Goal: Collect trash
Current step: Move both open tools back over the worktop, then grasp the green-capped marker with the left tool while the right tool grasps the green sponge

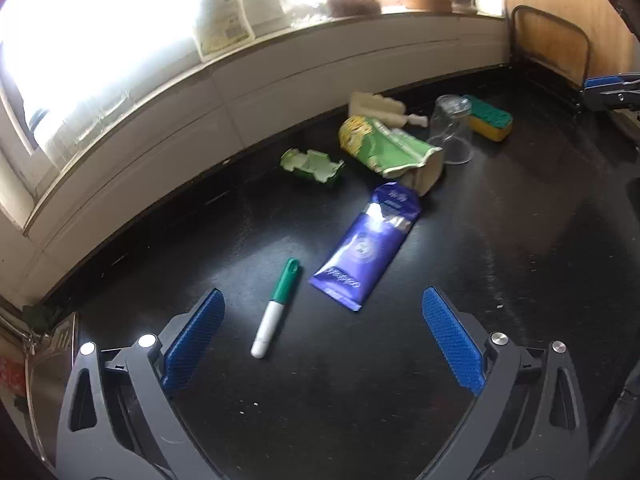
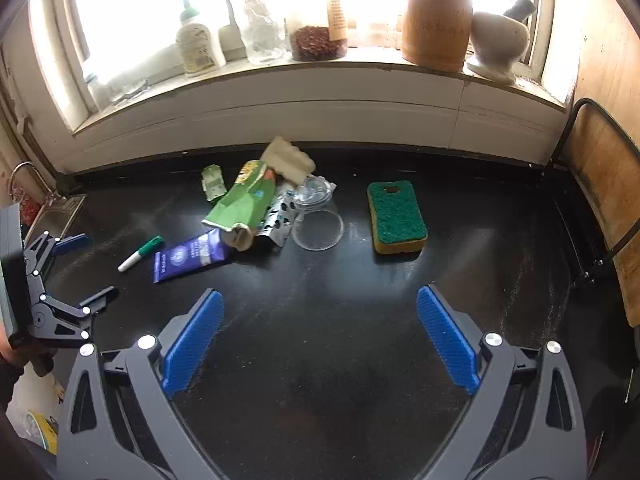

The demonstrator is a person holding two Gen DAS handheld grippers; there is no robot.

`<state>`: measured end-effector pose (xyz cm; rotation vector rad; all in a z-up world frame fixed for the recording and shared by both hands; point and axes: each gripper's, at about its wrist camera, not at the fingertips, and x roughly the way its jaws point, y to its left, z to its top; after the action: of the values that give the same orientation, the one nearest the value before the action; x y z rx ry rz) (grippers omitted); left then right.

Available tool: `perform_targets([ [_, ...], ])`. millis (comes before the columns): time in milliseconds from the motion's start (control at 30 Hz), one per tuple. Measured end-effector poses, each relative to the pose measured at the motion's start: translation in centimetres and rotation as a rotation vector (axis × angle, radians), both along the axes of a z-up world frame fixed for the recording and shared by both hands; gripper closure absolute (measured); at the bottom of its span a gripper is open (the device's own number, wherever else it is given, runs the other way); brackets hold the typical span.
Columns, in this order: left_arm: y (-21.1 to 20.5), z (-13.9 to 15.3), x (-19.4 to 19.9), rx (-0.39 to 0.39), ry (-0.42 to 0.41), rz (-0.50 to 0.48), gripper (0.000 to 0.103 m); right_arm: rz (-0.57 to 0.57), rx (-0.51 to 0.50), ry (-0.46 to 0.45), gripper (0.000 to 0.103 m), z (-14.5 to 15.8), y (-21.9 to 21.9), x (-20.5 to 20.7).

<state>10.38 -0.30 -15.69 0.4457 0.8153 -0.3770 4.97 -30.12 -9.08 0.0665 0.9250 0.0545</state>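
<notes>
The left gripper is wide open above the black counter and holds nothing. The right gripper is wide open too, and it is empty. The trash lies in a loose pile near the back wall under the window. A purple wrapper lies flat at the front of the pile. In the left wrist view, its long side runs from the near left to the far right, and its far end touches a crushed green carton. The carton lies on its side, with its torn end next to a clear glass that stands upside down. A small green box sits apart, to the left of the carton. A pen with a green cap lies just left of the wrapper, cap end pointing away. A green and yellow sponge lies flat, right of the glass.
</notes>
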Motion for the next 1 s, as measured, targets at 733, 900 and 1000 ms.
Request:
perform_targets([
  [733, 4.6, -6.9, 9.1, -0.123, 0.144, 0.086, 0.080, -0.016, -0.059, 0.184, 0.043, -12.5, -5.2, 16.3],
  [900, 3.2, -6.6, 8.6, -0.074, 0.151, 0.106, 0.090, -0.026, -0.047, 0.193, 0.047, -12.0, -5.0, 16.4],
  [1000, 3.0, -6.2, 8.4, -0.069, 0.146, 0.136, 0.090, -0.048, -0.038, 0.181, 0.048, -11.0, -5.3, 16.3],
])
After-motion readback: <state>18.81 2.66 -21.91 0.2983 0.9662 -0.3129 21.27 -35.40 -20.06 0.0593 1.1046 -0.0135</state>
